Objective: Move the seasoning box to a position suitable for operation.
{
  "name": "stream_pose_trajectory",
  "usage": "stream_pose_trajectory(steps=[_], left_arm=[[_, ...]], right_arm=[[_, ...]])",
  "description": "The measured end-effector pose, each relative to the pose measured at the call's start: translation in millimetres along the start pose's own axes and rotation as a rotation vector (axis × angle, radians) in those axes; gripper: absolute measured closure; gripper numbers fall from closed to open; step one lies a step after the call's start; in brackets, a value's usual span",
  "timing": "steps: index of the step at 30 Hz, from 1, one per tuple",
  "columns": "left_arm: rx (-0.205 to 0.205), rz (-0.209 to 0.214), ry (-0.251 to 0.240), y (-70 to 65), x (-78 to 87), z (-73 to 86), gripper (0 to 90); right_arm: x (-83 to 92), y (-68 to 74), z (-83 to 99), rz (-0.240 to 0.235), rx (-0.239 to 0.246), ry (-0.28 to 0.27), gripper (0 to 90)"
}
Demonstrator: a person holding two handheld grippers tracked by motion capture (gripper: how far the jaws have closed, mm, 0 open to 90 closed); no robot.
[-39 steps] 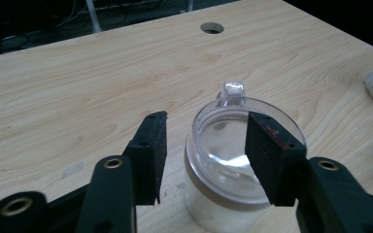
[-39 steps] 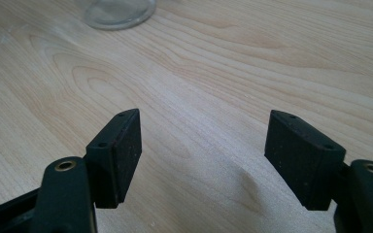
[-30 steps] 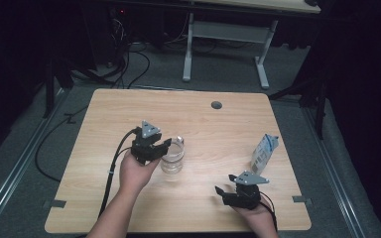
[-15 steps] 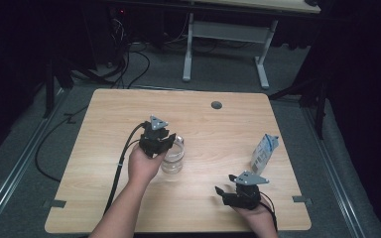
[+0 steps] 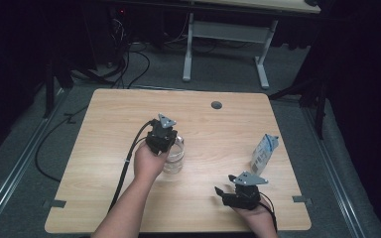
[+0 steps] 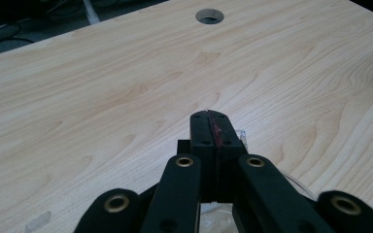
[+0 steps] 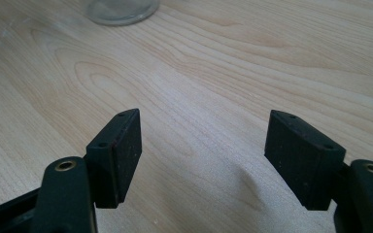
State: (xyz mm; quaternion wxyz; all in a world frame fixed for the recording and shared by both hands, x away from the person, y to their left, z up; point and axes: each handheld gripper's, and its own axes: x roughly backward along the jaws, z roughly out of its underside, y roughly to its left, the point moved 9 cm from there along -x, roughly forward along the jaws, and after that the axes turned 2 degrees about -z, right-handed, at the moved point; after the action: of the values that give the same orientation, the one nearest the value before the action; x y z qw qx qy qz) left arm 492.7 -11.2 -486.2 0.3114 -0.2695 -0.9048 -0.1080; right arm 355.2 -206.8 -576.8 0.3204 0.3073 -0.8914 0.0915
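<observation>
The left gripper (image 5: 164, 135) is held over the clear glass jar (image 5: 174, 159) near the middle of the table (image 5: 109, 114). In the left gripper view its jaws stand pressed flat together with no gap between the pads; they have just been closing. Whether they pinch the rim of the jar cannot be told: a sliver of clear glass shows just beside the closed tips and more of it below the linkage, so the jar sits directly under and slightly to one side of the jaws. From above, the gripper's body covers the far part of the jar's mouth, and the person's left hand (image 5: 149, 162) rests against the jar's near-left side. Well apart, near the front right edge of the table, the right gripper (image 7: 204, 155) lies low over bare wood with its jaws wide apart, nothing between them. Beyond it stands a small blue-and-white pouch (image 5: 264, 153).
</observation>
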Motion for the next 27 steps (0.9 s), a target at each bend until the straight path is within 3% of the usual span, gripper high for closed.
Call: stream_pose_trajectory(steps=[2,8,20,27], left_arm=[[-0.012,-0.003,0.007,-1.3,-1.6,-1.1,90.0],[0.008,-0.013,0.051,0.7,-10.7,2.3,90.0],[0.017,-0.014,0.054,-1.2,-7.6,4.1,90.0],[0.036,-0.004,0.041,-5.4,2.5,12.5,90.0]], right_arm=[[0.1,0.3,0.0,0.0,0.0,0.001,29.7],[0.0,0.8,0.3,0.001,0.002,0.002,29.7],[-0.1,1.5,0.2,0.001,0.004,0.002,29.7],[1.1,2.6,-1.1,0.002,0.007,-0.002,29.7]])
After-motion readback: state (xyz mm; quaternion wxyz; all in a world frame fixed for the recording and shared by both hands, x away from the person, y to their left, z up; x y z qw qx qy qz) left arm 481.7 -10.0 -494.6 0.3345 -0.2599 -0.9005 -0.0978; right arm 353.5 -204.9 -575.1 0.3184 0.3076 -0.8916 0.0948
